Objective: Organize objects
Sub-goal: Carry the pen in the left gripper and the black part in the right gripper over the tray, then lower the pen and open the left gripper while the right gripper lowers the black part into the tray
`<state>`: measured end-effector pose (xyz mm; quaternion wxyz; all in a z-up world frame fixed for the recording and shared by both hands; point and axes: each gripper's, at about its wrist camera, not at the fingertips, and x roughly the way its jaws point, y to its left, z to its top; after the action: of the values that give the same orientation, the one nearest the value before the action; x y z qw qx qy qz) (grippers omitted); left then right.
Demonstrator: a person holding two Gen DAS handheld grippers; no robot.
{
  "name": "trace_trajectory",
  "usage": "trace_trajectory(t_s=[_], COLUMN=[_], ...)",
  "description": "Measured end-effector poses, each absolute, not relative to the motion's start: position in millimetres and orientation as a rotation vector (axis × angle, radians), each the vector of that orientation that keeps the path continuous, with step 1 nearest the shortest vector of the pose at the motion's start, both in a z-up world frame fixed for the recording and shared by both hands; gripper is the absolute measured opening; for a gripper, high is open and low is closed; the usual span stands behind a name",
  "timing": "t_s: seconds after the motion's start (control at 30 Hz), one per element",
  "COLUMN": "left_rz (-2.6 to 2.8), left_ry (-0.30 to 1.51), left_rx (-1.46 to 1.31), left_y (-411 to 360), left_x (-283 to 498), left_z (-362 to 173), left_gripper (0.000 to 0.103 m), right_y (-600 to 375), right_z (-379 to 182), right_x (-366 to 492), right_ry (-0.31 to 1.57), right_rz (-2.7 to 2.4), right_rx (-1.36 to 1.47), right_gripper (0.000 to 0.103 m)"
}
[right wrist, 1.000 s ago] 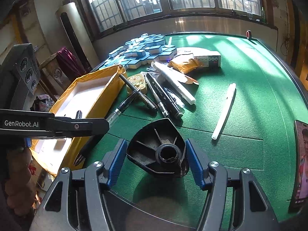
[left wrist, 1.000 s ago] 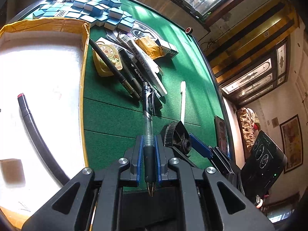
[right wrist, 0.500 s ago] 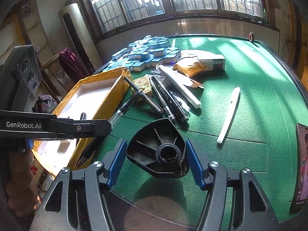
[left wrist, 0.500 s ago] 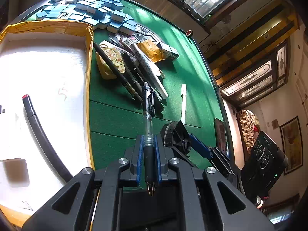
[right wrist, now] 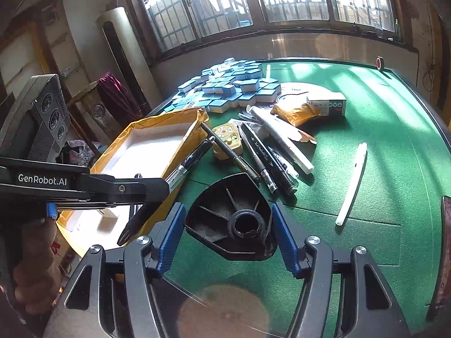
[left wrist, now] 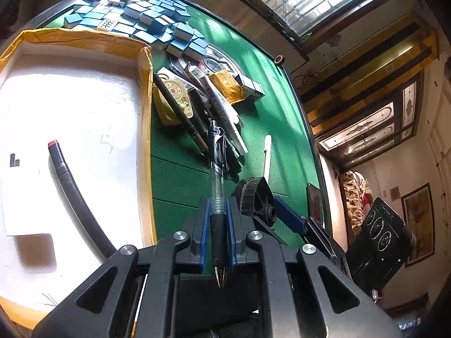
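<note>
My left gripper [left wrist: 218, 211] is shut on a clear-barrelled black pen [left wrist: 216, 174], held above the green table [left wrist: 270, 95] beside the yellow-rimmed white box [left wrist: 145, 129]. The pen also shows in the right wrist view [right wrist: 180, 171], slanting over the box [right wrist: 169, 121] edge. A black marker with a red end [left wrist: 73, 191] lies in the box. My right gripper [right wrist: 228, 222] is shut on a black triangular plastic part [right wrist: 234, 214], just above the table; it shows in the left wrist view [left wrist: 253, 197] too.
A heap of pens and markers [right wrist: 270, 155], a yellow tag [right wrist: 228, 140], an orange packet [right wrist: 296, 111] and a small carton [right wrist: 327, 104] lie mid-table. Blue tiles [right wrist: 234, 87] pile at the back. A white pen [right wrist: 352, 183] lies apart on the right.
My left gripper with the pen has moved left, closer to the box, so more of the box interior shows. The right gripper holds the black part still.
</note>
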<state>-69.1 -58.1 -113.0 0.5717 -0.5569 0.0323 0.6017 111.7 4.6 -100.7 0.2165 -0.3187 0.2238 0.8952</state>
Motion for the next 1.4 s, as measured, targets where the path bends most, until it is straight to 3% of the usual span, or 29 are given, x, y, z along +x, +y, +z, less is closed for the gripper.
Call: trace_trajectory(t_s=[0.67,1.4], left_rz=[1.787,1.963], left_ry=[-0.091,0.136], left_rx=[-1.277,-1.272], left_y=[-125,-113], left_x=[-177,-223], left_z=[-105,-136], left_gripper=[0.009,0.009], right_y=[-19,-25], right_z=[-98,-114], right_x=[34,-75], right_ry=[0.648,0.562], right_rz=[2.661,2.578], right_rx=[-0.978,-1.214], right_gripper=[0.057,0.057])
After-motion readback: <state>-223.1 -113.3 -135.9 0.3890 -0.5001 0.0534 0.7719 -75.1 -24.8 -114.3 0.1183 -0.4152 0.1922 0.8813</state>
